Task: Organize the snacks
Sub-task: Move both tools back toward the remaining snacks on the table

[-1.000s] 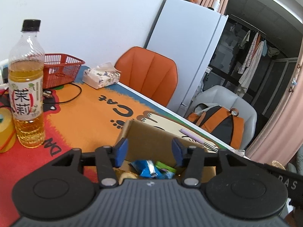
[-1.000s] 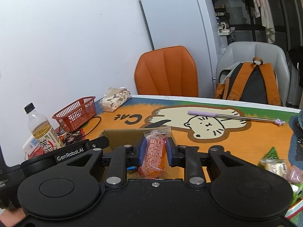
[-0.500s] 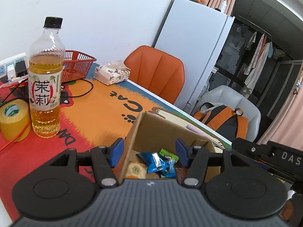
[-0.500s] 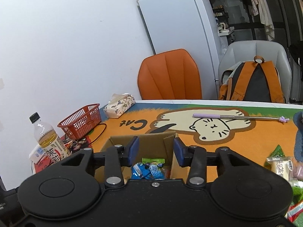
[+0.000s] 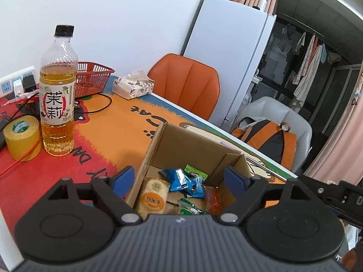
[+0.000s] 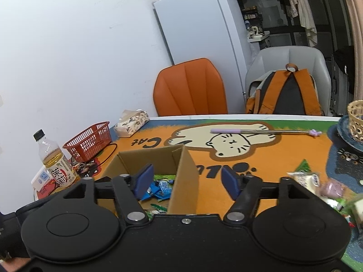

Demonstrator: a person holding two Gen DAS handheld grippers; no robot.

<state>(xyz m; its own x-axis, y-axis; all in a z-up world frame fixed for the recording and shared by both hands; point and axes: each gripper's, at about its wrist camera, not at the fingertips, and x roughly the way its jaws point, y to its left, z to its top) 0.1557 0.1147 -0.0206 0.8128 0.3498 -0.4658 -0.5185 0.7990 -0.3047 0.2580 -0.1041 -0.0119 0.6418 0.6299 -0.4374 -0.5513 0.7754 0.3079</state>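
- The left gripper (image 5: pixel 179 179) is held over the near end of an open cardboard box (image 5: pixel 190 145); its blue pads (image 5: pixel 123 178) have just been spreading and are seen wide apart, with nothing clamped between them.
- The box walls are seen between the left pads, but no contact with either pad can be made out.
- Inside the box several snacks are seen: a round cracker packet (image 5: pixel 153 198), a blue wrapper (image 5: pixel 181 180), a green wrapper (image 5: pixel 195 172) and an orange-red packet (image 5: pixel 213 198).
- The right gripper (image 6: pixel 186 181) is held above the box (image 6: pixel 183 176), its right wall lying between the pads; its jaws have also just been opening and are seen apart and empty.
- More loose snacks (image 6: pixel 306 179) are left on the cat-printed mat (image 6: pixel 283 158) at the right, well apart from the box.
- A bottle of tea (image 5: pixel 57 90) is stood upright left of the box, with a yellow tape roll (image 5: pixel 21 137) just beside it.
- A red basket (image 5: pixel 90 79) and a tissue pack (image 5: pixel 133 86) are placed near the wall.
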